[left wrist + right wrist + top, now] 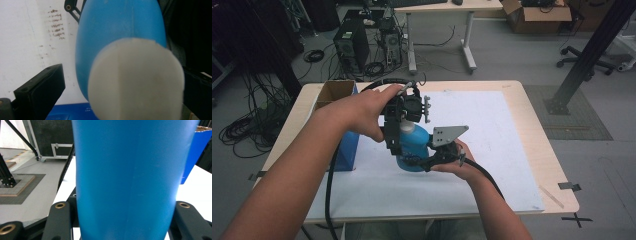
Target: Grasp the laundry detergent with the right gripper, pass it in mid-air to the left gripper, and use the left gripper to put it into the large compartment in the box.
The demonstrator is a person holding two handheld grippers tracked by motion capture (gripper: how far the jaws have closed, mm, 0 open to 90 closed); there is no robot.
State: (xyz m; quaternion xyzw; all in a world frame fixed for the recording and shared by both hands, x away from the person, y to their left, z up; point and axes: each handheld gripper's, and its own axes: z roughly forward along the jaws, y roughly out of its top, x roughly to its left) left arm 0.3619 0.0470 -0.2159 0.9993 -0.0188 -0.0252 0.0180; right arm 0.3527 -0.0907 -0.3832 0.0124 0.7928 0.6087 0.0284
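Two grippers at work over one worktop (532, 150), wooden, covered by a white sheet (492, 145). Blue box (346, 145) with an open cardboard top at the worktop's left, well clear of the action.

Blue bottle (414, 150) with a white cap (406, 127) held upright near the middle of the sheet; whether its base touches the sheet cannot be told.

Right gripper (439, 155): jaws closed against both sides of the bottle's body, seen plainly in the right gripper view, blue wall (125, 180) filling the gap between the two black jaws. Firm hold judged.

Left gripper (399, 125): coming down over the cap from above. In the left gripper view, cap (136, 80) close to the lens, one jaw standing off to its left with a clear gap, the other at the right edge, contact there not discernible. Jaws parted, nothing gripped.

Step in hand, by judgement: bottle steadied by the right, left lining up on the cap, probably to unscrew it.

Next move calls for: centring the cap between the left jaws, closing squarely, then turning while the right holds the body from spinning. Risk of slipping on the smooth cap if closed off-centre.
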